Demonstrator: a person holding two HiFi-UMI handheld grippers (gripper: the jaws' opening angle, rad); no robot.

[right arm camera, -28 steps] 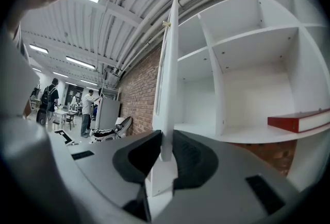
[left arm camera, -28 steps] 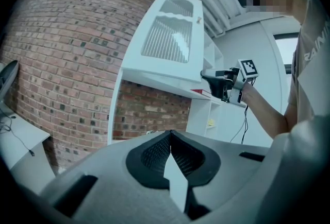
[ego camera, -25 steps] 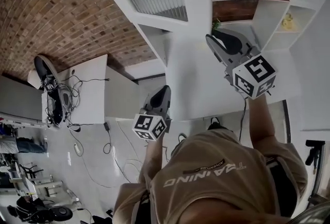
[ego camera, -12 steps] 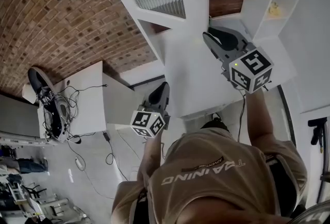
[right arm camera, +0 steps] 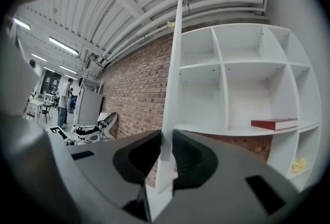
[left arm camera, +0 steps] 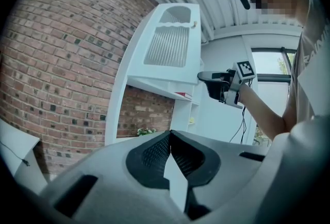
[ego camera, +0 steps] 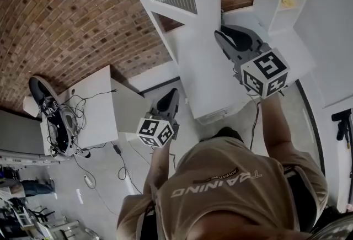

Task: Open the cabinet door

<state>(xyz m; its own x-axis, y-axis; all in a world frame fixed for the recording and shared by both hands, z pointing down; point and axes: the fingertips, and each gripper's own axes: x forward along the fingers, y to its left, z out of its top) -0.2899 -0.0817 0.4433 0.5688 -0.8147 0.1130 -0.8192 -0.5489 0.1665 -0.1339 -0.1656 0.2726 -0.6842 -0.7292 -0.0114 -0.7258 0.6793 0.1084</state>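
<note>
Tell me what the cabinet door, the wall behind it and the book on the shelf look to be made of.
The cabinet door is likely painted or laminated board: smooth matt white, with a thin square edge. The wall is bare brick: rough red-brown blocks with pale mortar lines. The book has a plain red cover, perhaps card or cloth; it is too small to tell.

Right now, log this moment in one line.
right tool: shut on door edge | left tool: jaws together, clear of door | door: open
</note>
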